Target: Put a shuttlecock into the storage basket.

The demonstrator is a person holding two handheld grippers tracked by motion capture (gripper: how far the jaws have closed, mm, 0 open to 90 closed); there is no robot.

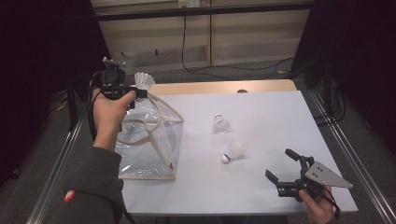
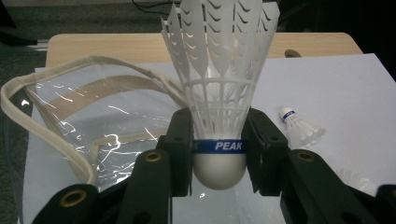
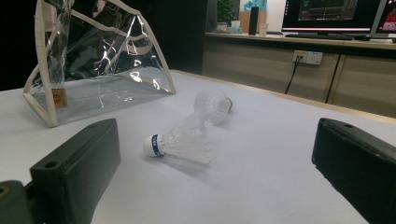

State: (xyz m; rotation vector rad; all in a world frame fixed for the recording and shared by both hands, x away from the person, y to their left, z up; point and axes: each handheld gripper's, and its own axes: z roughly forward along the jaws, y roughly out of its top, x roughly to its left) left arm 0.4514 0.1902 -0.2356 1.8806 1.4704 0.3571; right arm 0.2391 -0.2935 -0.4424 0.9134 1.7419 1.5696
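Now your left gripper (image 2: 218,154) clamps a white feathered shuttlecock (image 2: 219,88) above the clear plastic bag (image 1: 152,140); your right gripper (image 1: 285,169), well right of it, gapes wide.

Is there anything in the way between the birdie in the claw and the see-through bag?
Nothing visible blocks it. The left gripper holds the shuttlecock by its cork, right above the clear bag. The bag's mouth gapes open, with only its cream strap looping along the rim.
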